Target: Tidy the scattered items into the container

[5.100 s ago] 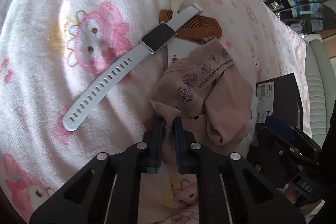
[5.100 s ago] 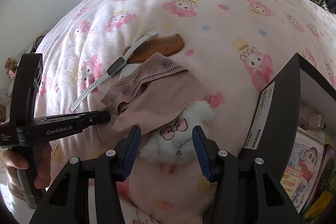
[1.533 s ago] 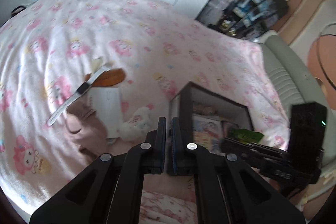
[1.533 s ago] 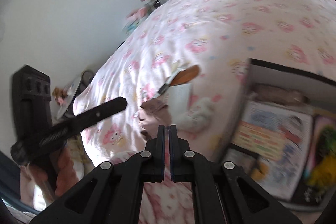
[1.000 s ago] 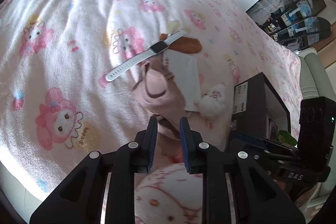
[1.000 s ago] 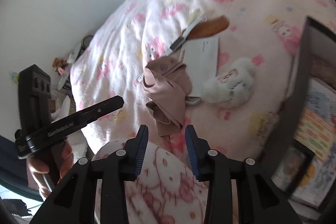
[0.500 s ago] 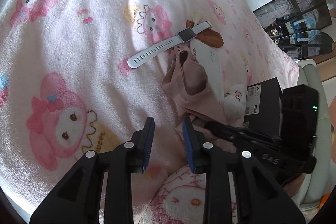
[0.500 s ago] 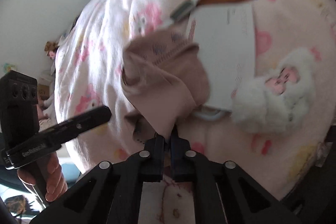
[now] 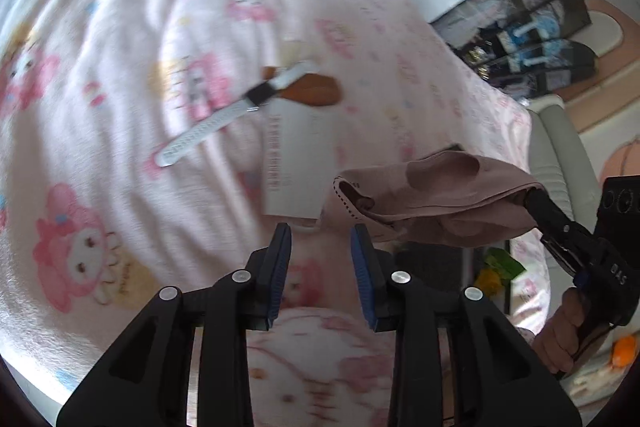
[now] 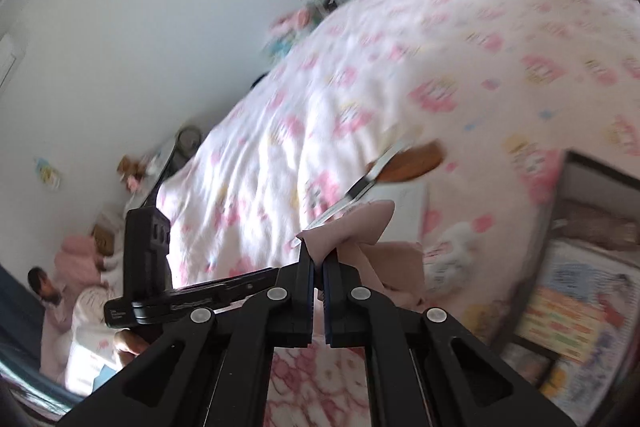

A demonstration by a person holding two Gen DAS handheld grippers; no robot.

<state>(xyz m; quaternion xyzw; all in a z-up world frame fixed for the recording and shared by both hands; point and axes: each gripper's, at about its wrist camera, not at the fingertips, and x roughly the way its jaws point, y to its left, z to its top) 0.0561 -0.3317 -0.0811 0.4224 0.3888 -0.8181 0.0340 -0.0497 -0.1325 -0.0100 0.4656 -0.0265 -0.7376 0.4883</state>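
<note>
A pink cloth (image 9: 440, 195) hangs in the air above the bed, with my right gripper (image 10: 319, 259) shut on a fold of it (image 10: 360, 223). My left gripper (image 9: 322, 239) is over the blanket to the cloth's left, its jaws opening with nothing between them. On the bed lie a white watch (image 9: 224, 119), a brown comb (image 9: 316, 93) and a white card (image 9: 296, 163). A white plush toy (image 10: 452, 239) rests beside the black box (image 10: 600, 167), which holds books. In the left wrist view the cloth hides most of the box.
The pink cartoon-print blanket (image 9: 120, 107) covers the whole bed. A pale cushioned seat (image 9: 560, 147) and dark shelves (image 9: 540, 39) stand beyond the bed's far side. A hand (image 9: 568, 323) holds the right gripper's handle. A white wall (image 10: 120, 47) runs along the bed's left.
The right gripper has risen with the pink cloth, lifting it off the bed and uncovering the white card. The left gripper's jaws have spread wider and it has pulled back.
</note>
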